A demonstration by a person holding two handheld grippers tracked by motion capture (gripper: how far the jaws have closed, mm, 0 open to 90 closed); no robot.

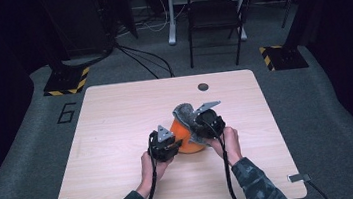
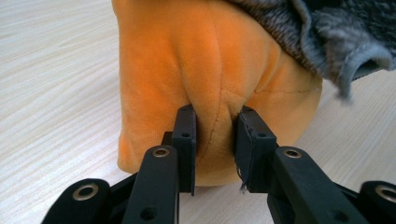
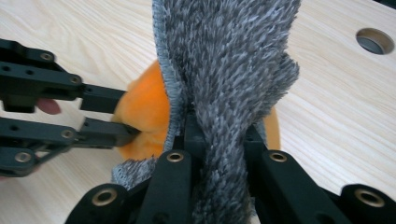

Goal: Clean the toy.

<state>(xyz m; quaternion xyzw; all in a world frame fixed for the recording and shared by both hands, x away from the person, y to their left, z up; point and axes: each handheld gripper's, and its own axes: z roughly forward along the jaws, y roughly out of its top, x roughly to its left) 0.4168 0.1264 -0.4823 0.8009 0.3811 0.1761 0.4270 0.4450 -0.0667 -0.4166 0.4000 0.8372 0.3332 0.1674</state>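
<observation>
The left claw (image 2: 215, 140) pinches the soft orange plush (image 2: 205, 70); the right claw (image 3: 219, 135) clamps its shaggy grey cloth (image 3: 224, 60).

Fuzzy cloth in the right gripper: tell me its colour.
Grey, flecked lighter; the fuzzy cloth shows best in the right gripper view.

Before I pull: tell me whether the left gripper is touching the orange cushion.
Touching. The left gripper view shows the left gripper pinching a fold of the orange cushion.
</observation>
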